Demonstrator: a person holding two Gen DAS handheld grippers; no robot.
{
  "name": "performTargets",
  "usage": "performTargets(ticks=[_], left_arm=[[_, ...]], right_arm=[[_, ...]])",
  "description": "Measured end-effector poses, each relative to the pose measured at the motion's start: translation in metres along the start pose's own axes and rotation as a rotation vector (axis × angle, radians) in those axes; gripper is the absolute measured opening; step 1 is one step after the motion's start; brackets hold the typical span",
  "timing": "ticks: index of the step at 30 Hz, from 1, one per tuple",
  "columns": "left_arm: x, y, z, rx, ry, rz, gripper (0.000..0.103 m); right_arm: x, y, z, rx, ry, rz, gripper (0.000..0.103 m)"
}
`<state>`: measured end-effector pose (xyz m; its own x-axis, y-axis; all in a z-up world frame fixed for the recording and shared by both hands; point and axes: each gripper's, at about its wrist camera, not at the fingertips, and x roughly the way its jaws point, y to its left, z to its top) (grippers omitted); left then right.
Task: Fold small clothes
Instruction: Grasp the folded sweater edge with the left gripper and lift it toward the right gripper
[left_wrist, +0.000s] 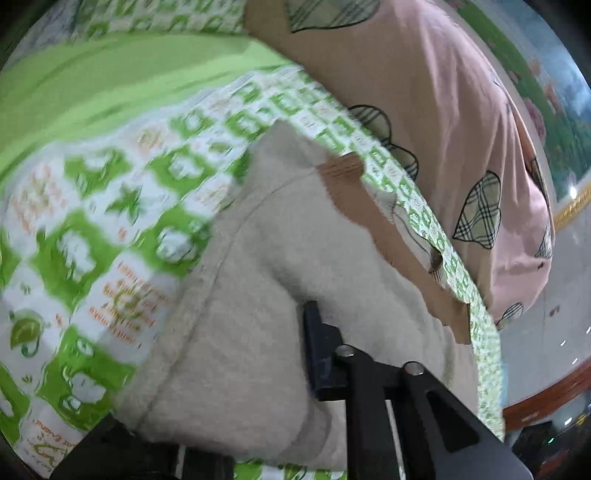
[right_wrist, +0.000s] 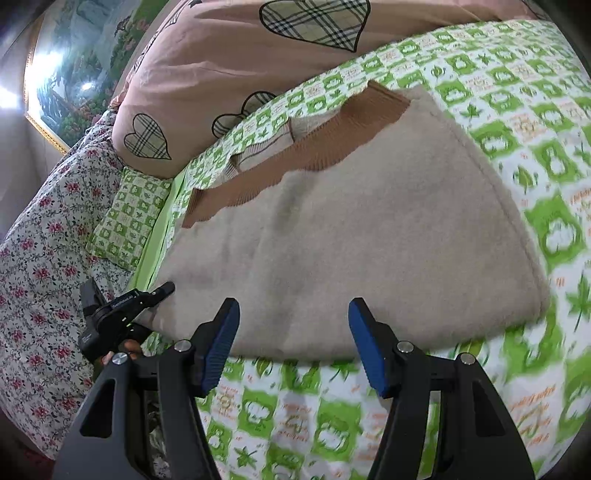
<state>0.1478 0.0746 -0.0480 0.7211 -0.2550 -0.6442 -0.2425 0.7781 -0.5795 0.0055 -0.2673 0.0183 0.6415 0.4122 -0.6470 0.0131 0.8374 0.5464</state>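
Observation:
A small beige fleece garment (right_wrist: 351, 229) with a brown ribbed hem (right_wrist: 295, 147) lies folded on the green-and-white printed bedsheet (right_wrist: 517, 122). My right gripper (right_wrist: 293, 343) is open and empty, its blue pads just short of the garment's near edge. My left gripper (right_wrist: 162, 291) touches the garment's left corner in the right wrist view. In the left wrist view, the garment (left_wrist: 295, 277) bulges over the left gripper (left_wrist: 258, 369); one finger (left_wrist: 317, 339) shows and the other is hidden under the cloth. The jaws appear shut on the fleece.
A pink pillow with plaid hearts (right_wrist: 229, 66) lies behind the garment. A floral quilt (right_wrist: 33, 258) and a small green-patterned pillow (right_wrist: 129, 218) lie at the left. A framed landscape painting (right_wrist: 74, 74) hangs on the wall. The bed's wooden edge (left_wrist: 546, 395) shows at right.

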Motion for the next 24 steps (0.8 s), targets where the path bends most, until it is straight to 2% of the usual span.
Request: performTargets(ticks=[5, 9, 15, 17, 19, 22, 24], left_arm=[[-0.016, -0.058, -0.003, 0.192, -0.051, -0.032, 0.006], [-0.025, -0.11, -0.018, 0.331, -0.067, -0.094, 0.006], [-0.002, -0.179, -0.065, 0.524, 0.018, -0.16, 0.006], [0.015, -0.191, -0.083, 0.575, 0.059, -0.142, 0.006], [0.035, -0.195, -0.098, 0.607, 0.11, -0.123, 0.006], [0.044, -0.192, -0.107, 0.614, 0.128, -0.112, 0.006], [0.042, -0.193, -0.107, 0.616, 0.122, -0.117, 0.006]], right_arm=[[-0.007, -0.01, 0.03, -0.014, -0.036, 0.011, 0.062], [-0.009, -0.016, 0.057, -0.025, -0.031, 0.045, 0.062], [0.005, -0.028, 0.099, 0.03, 0.041, 0.227, 0.062], [0.019, -0.031, 0.11, 0.059, 0.085, 0.26, 0.063], [0.036, -0.031, 0.117, 0.081, 0.131, 0.299, 0.075], [0.064, -0.029, 0.122, 0.115, 0.184, 0.331, 0.075], [0.079, -0.023, 0.125, 0.099, 0.203, 0.315, 0.075]])
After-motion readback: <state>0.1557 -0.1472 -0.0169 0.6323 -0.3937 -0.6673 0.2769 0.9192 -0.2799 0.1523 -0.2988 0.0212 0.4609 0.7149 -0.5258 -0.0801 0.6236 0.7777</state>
